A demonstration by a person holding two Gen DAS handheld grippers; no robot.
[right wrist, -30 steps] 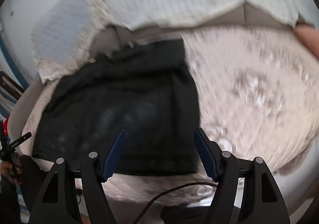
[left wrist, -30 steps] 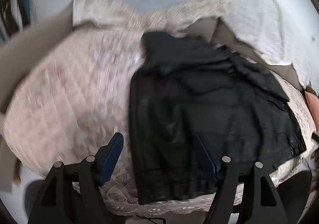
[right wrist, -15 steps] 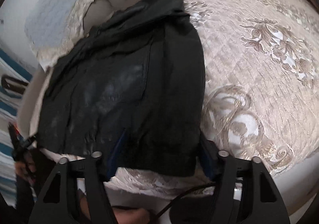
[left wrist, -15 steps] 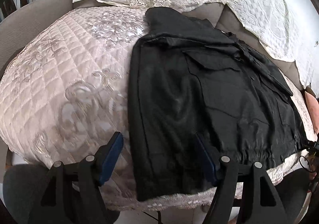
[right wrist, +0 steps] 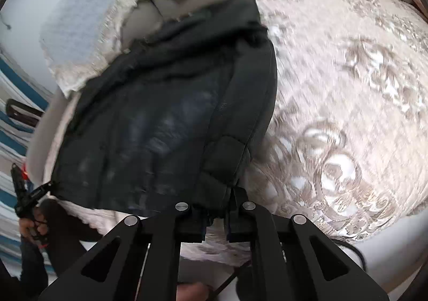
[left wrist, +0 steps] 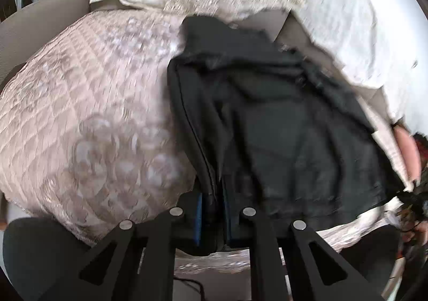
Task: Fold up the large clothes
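Both jaws just closed: jacket [left wrist: 281, 127] hem clamped by left gripper [left wrist: 212, 210] and right gripper [right wrist: 216, 214]; next, hem to be lifted over toward collar.

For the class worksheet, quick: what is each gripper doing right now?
Left gripper: jaws just closed, shut on the jacket hem corner.
Right gripper: jaws just closed, shut on the jacket's other hem corner.

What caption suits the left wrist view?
Left claw shut on the near corner of a black padded jacket lying on a beige quilted bedspread.
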